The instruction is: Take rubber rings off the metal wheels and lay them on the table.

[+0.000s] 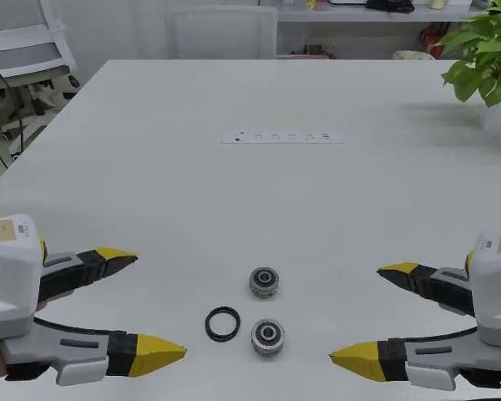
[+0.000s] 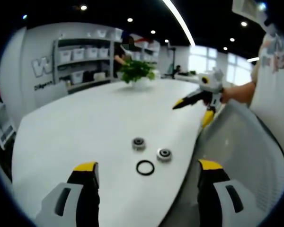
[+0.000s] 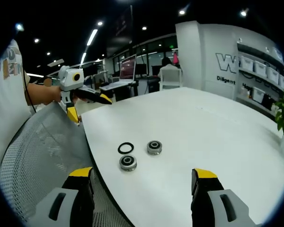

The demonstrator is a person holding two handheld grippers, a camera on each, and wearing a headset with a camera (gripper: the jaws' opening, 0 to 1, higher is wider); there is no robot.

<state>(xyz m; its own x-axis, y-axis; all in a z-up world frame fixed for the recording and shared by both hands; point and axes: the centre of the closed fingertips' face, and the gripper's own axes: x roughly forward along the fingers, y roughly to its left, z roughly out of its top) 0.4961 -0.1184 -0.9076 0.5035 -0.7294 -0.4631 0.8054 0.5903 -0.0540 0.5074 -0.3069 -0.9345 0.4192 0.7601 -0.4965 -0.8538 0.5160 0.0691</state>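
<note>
The left gripper (image 1: 162, 304) hovered over the near edge of the white table (image 1: 234, 200), at about nine o'clock from the task's pieces. Its yellow-tipped jaws were spread wide with nothing between them. The right gripper (image 1: 354, 313) hung opposite, at about three o'clock. It gaped just as far and was equally empty. Neither touched any piece.

Between the two grippers, and apart from both, one black rubber ring (image 1: 223, 324) lay flat on the table. The nearer metal wheel (image 1: 268, 336) lay on its side just beside the ring, at roughly the ring's four o'clock. The farther metal wheel (image 1: 265, 281) lay at twelve o'clock from the nearer one, close to it but not touching. Each wheel showed a dark band around its hub. I could not tell whether either still carried a rubber ring.

In the left gripper view the ring (image 2: 145, 167) appeared between that gripper's own tips, with the two wheels just beyond it.

Farther up the table, at twelve o'clock from the wheels and well apart, sat a white socket strip (image 1: 282, 137). A leafy potted plant (image 1: 484, 58) stood at about two o'clock, near the table's far right side.
</note>
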